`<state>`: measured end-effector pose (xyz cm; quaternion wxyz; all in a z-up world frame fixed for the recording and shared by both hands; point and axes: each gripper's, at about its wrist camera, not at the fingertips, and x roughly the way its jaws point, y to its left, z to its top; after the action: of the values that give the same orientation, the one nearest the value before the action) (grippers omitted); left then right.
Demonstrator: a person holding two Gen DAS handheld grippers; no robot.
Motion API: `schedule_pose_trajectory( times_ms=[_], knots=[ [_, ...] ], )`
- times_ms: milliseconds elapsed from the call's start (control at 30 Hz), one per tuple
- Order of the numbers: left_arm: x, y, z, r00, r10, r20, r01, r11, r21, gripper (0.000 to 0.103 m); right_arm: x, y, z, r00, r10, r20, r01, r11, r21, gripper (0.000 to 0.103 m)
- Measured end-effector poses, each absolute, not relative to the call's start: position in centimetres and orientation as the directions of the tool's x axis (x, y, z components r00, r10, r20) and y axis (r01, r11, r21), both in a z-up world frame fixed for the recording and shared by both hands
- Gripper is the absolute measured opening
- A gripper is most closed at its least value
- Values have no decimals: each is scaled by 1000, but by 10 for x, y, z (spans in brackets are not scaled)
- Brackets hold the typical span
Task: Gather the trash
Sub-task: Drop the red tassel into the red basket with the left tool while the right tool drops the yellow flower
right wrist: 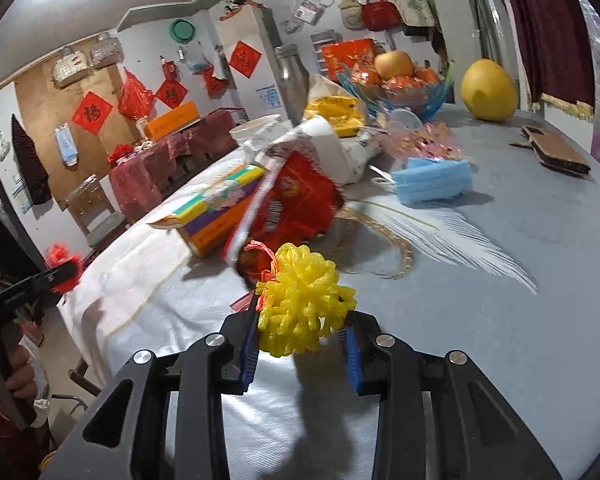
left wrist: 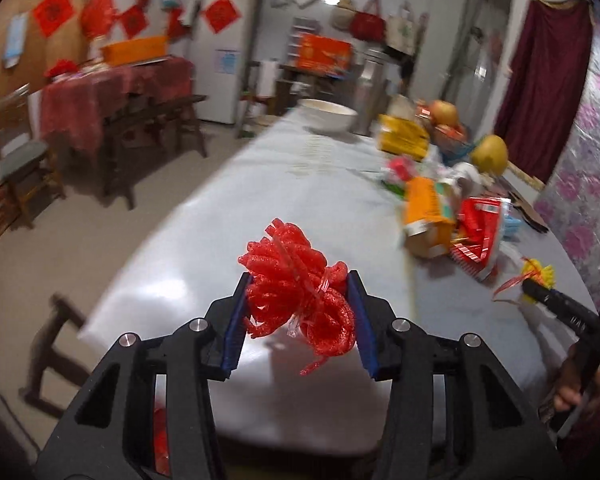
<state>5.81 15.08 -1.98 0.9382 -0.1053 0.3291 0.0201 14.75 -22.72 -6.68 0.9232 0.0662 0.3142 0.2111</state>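
I have a piece of trash in each hand. The left tongs [left wrist: 300,316] are closed on a red foam net [left wrist: 300,300], the kind wrapped round fruit, bunched up between the blue pads and lifted clear of the desk [left wrist: 188,248]. The right tongs [right wrist: 302,332] grip a yellow foam net [right wrist: 304,300] with a scrap of red mesh tied to it, and it too hangs above the desk [right wrist: 500,320] rather than resting on it.

I judge the picking-up step done for these two pieces, with the carrying-off step in hand. I see no bin or bag in either view, so my next move calls for finding where the trash goes, turning both tongs toward it and holding the squeeze firm on the way; foam like this is light and springy and could slip out if I ease off.

More is left on the desk: a red snack wrapper [right wrist: 296,204], an orange carton [right wrist: 216,216] lying on its side, and a blue sponge-like block [right wrist: 434,180] near a white feather [right wrist: 460,236]. The fruit bowl [right wrist: 404,84] and the big yellow fruit [right wrist: 489,90] behind them look like things to leave alone. After dropping these nets I would come back for the wrapper first, since it lies nearest.
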Motion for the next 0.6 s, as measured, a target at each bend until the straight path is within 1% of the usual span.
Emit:
schedule_pose_trajectory(
  times_ms=[67, 200, 400, 433, 500, 567, 600],
  knots=[
    [32, 178, -24, 775, 18, -632, -174, 967, -186, 47, 140, -219, -61, 719, 436, -541, -368, 899, 236, 34],
    [-3, 213, -38, 747, 80, -660, -258, 950, -177, 47, 123, -197, -49, 714, 465, -523, -425, 882, 204, 34],
    [-28, 261, -88, 651, 121, -749, -373, 911, -177, 49, 99, -144, -39, 657, 538, -527, -534, 827, 178, 34],
    [-28, 266, -96, 638, 112, -762, -383, 905, -187, 51, 94, -133, -37, 647, 551, -528, -554, 815, 172, 34],
    [-28, 276, -112, 607, 92, -790, -406, 890, -208, 61, 83, -104, -32, 608, 591, -530, -611, 774, 163, 34],
    [-24, 283, -126, 575, 79, -815, -433, 874, -221, 76, 73, -82, -30, 569, 625, -534, -657, 736, 162, 34],
    [-23, 286, -128, 565, 69, -823, -439, 869, -229, 78, 68, -71, -29, 549, 640, -537, -679, 717, 160, 34]
  ],
)
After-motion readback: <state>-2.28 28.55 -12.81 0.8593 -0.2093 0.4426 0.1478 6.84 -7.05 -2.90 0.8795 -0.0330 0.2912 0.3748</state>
